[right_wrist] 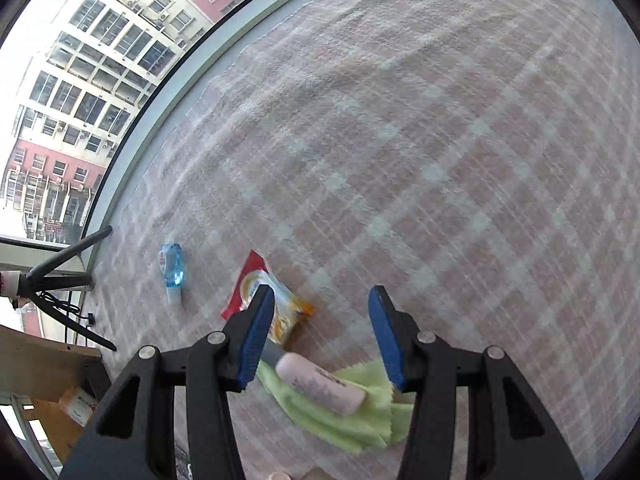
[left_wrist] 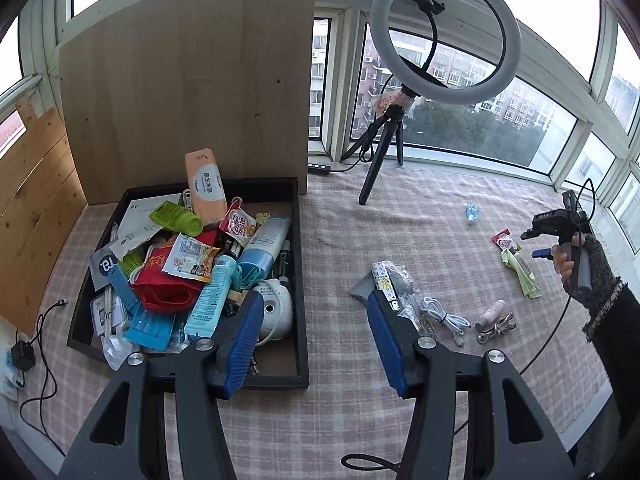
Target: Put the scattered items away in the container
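A black tray (left_wrist: 302,280) at the left holds several packets, tubes and bottles. My left gripper (left_wrist: 316,316) is open and empty, just right of the tray's near corner. Loose on the checked cloth lie a patterned packet (left_wrist: 386,280), a white cable (left_wrist: 444,316), a small pink bottle (left_wrist: 492,312) and a metal clip (left_wrist: 496,330). My right gripper (right_wrist: 322,332) is open and empty above a pink tube (right_wrist: 324,384) on a green cloth (right_wrist: 344,420), next to a red snack packet (right_wrist: 256,280). A small blue bottle (right_wrist: 173,270) lies further left.
A ring light on a black tripod (left_wrist: 380,148) stands at the back by the window. A wooden board (left_wrist: 188,80) leans behind the tray. A charger and black cable (left_wrist: 28,356) lie at the left edge. Windows border the cloth at the back and right.
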Action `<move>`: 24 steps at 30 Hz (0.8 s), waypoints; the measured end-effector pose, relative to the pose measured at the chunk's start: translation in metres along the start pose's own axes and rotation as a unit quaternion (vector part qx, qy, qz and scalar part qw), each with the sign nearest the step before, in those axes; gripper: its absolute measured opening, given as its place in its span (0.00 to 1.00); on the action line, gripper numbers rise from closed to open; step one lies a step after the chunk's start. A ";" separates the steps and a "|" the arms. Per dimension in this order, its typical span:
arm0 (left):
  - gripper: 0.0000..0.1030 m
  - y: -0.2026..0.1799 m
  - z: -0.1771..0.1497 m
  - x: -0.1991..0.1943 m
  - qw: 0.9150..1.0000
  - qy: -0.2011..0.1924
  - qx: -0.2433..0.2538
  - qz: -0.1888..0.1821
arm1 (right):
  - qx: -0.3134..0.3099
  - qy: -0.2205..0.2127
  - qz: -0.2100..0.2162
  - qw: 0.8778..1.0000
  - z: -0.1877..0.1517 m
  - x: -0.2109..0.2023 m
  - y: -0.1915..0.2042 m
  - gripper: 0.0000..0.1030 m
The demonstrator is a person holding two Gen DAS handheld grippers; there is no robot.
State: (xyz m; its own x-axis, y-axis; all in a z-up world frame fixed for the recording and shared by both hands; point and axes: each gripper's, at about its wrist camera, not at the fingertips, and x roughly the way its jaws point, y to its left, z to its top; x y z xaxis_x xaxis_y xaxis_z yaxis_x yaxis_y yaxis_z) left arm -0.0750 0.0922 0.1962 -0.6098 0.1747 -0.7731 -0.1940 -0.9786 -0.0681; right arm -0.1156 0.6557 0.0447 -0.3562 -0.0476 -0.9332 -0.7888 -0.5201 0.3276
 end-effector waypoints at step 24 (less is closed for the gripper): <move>0.50 0.011 -0.008 0.017 0.999 0.019 -0.015 -0.031 | -0.166 0.133 0.077 0.974 -0.091 -0.029 0.087 0.47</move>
State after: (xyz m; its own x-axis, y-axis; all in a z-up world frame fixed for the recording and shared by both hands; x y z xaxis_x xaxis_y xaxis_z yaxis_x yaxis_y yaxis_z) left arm -0.0813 0.0838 0.1779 -0.5672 0.2307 -0.7906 -0.2059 -0.9692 -0.1351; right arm -0.1282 0.5338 0.0872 -0.2810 -0.3431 -0.8963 -0.5144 -0.7346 0.4424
